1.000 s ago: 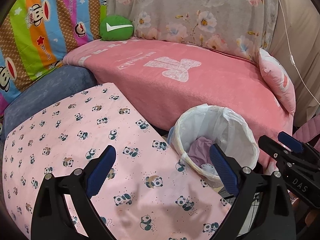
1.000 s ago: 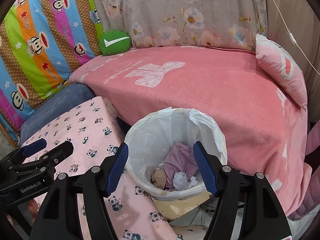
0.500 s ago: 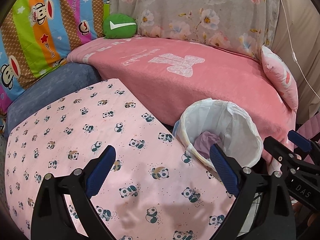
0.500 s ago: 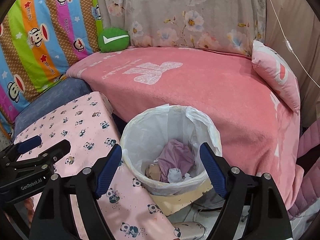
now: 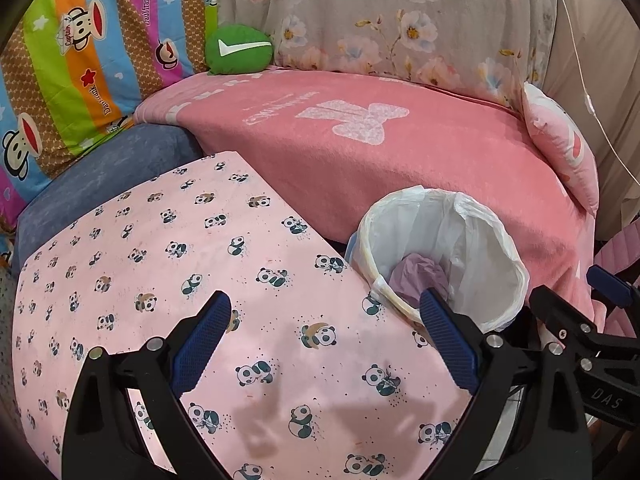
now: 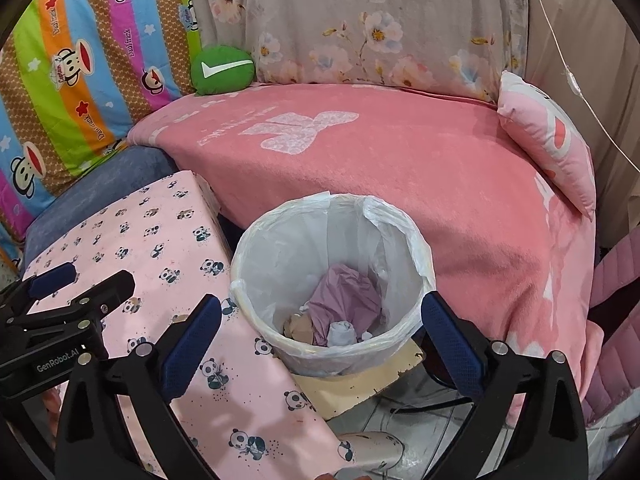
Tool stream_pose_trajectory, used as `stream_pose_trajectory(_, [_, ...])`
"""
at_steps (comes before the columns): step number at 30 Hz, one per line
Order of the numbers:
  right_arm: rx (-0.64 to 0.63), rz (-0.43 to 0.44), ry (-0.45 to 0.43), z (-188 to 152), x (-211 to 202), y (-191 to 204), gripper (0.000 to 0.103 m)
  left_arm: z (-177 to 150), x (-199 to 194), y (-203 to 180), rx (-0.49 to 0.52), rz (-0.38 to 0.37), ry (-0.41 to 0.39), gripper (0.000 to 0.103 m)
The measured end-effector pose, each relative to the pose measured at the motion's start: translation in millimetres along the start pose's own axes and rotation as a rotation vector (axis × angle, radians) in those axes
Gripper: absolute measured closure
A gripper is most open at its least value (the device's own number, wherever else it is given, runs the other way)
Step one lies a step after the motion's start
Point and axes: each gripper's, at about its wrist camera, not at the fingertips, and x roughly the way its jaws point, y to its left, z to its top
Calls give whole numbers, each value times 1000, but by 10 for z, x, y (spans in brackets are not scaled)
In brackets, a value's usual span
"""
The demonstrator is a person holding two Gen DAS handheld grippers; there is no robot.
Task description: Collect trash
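Left wrist view. My left gripper (image 5: pixel 326 344) hangs over the panda-print cloth (image 5: pixel 168 264), fingers spread wide, nothing between them. The cloth is bare wherever I can see it; no scrap lies on it. The bin (image 5: pixel 502 252), lined with a white bag, stands just beside the cloth's right edge, against the pink blanket (image 5: pixel 400 168). A purple wad (image 5: pixel 416 276) shows inside it. My right gripper (image 5: pixel 616 304) pokes in at the right edge; its state is not readable from here.

Right wrist view. My right gripper (image 6: pixel 320 334) sits above the bin (image 6: pixel 416 240), which lies between its fingers without touching them. Its jaws have just been opening and now stand fully spread, holding nothing. At the bottom of the bin: purple wad (image 6: pixel 344 296), a brownish scrap (image 6: pixel 300 324), a small white ball (image 6: pixel 342 332). So the trash is in the bin. A green cushion (image 6: pixel 222 70) rests far back on the blanket (image 6: pixel 400 168).

Step in hand, as I judge it: a drop into the bin, release finished.

Next move: pull the right gripper back from the bin and look for any leftover trash. I see none on the cloth or blanket, so the job may be near done.
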Motion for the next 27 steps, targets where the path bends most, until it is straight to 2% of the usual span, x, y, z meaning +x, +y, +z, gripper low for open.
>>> stream_pose_trajectory(27, [-7, -28, 22, -108, 37, -115, 4, -61, 43, -150, 36, 34, 26, 7])
